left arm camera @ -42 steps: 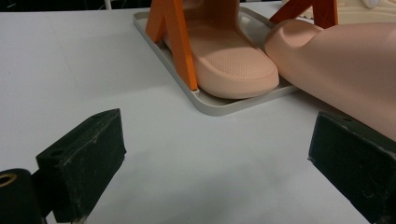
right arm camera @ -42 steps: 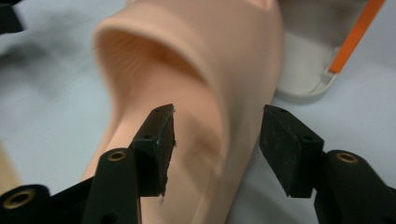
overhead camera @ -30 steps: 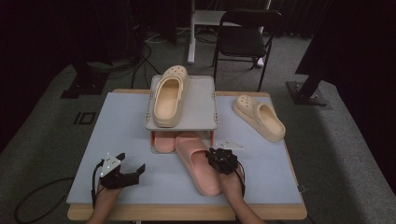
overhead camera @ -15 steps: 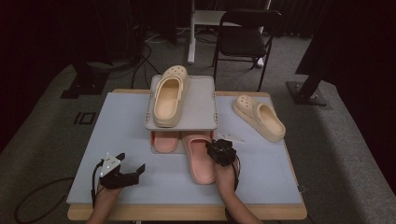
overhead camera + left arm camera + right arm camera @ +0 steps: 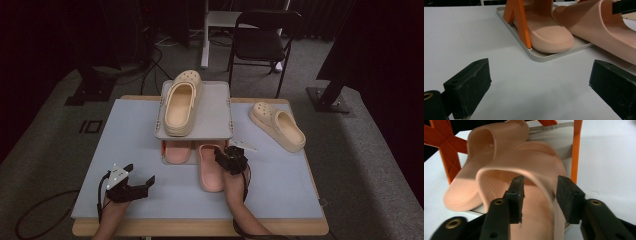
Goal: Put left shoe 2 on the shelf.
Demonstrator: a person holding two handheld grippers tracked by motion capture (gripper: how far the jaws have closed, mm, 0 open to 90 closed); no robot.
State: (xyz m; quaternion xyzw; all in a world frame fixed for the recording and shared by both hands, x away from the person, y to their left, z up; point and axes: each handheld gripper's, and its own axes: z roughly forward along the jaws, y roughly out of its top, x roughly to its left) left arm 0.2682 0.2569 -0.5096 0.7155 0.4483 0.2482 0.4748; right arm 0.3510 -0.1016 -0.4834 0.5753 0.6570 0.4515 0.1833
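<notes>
A two-level shoe rack point(image 5: 212, 117) stands mid-table with a cream clog point(image 5: 181, 102) on its top shelf. One pink slide point(image 5: 177, 151) lies on the lower tray point(image 5: 541, 56). A second pink slide point(image 5: 210, 172) lies to its right, toe under the shelf, heel out on the table. My right gripper point(image 5: 231, 156) is at this slide's strap point(image 5: 531, 157). Its jaws have just been opening, the strap's edge stands between them, and the pads do not press on it. My left gripper point(image 5: 142, 173) rests open at the front left, nothing between its fingers point(image 5: 469, 85).
Another cream clog point(image 5: 277, 125) lies on the table right of the rack, with a small white tag point(image 5: 245, 145) near it. The rack's orange posts point(image 5: 575, 150) flank the lower tray. A black chair point(image 5: 260, 45) stands beyond the table.
My right gripper moved toward the rack, sliding the second pink slide forward and straightening it, toe under the shelf. Its jaws have opened off the strap. The left gripper stayed put.
</notes>
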